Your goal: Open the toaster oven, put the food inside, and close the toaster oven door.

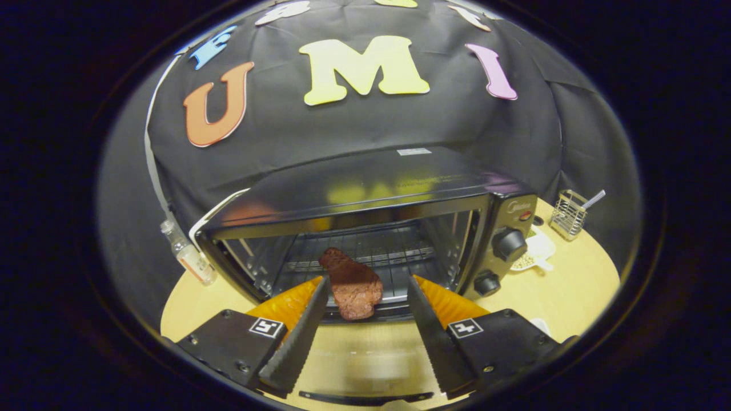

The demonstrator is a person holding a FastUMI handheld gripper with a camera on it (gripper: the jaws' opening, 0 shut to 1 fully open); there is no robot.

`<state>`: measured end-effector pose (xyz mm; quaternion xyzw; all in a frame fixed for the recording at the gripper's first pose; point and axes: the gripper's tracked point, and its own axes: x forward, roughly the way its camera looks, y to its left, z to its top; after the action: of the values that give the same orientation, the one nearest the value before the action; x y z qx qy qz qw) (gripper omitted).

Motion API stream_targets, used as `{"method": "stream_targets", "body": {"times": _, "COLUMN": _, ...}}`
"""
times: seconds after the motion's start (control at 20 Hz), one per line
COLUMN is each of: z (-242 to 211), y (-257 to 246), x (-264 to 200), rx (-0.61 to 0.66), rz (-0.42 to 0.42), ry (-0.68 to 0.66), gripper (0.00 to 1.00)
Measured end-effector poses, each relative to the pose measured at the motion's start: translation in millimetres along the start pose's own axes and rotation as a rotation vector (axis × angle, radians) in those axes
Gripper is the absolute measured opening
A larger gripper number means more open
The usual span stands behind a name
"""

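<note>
The black toaster oven [365,194] stands on the wooden table with its door [365,357] folded flat down toward me, the door handle [365,398] nearest of all. A reddish-brown piece of meat [351,285] lies on the front of the wire rack [388,254], partly overhanging the oven's front lip. My gripper [368,279] is open, its fingertips at the oven mouth on either side of the meat. The left fingertip [320,291] is close beside the meat; the right fingertip [414,291] stands clear of it.
Two knobs [508,244] sit on the oven's right panel. A small clear bottle [188,254] stands left of the oven. To the right are a wire basket [568,214] and a white dish [537,251] on the table [571,285].
</note>
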<state>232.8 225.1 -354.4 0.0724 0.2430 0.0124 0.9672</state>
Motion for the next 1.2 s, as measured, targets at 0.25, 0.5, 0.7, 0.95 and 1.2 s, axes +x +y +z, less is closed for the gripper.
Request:
{"method": "stream_targets", "body": {"times": 0.25, "z": -10.7, "y": -11.1, "x": -48.0, "rx": -0.041, "rz": 0.019, "ry": 0.026, "gripper": 0.93}}
{"method": "stream_targets", "body": {"times": 0.5, "z": -38.7, "y": -30.3, "x": -88.0, "rx": -0.098, "rz": 0.026, "ry": 0.093, "gripper": 0.94}}
{"method": "stream_targets", "body": {"times": 0.7, "z": -72.0, "y": -38.6, "x": -118.5, "rx": -0.132, "rz": 0.047, "ry": 0.162, "gripper": 0.94}}
{"method": "stream_targets", "body": {"times": 0.95, "z": -112.9, "y": -53.1, "x": -139.1, "rx": -0.159, "rz": 0.034, "ry": 0.233, "gripper": 0.94}}
{"method": "stream_targets", "body": {"times": 1.2, "z": -153.0, "y": -52.2, "x": -138.9, "rx": -0.171, "rz": 0.034, "ry": 0.310, "gripper": 0.94}}
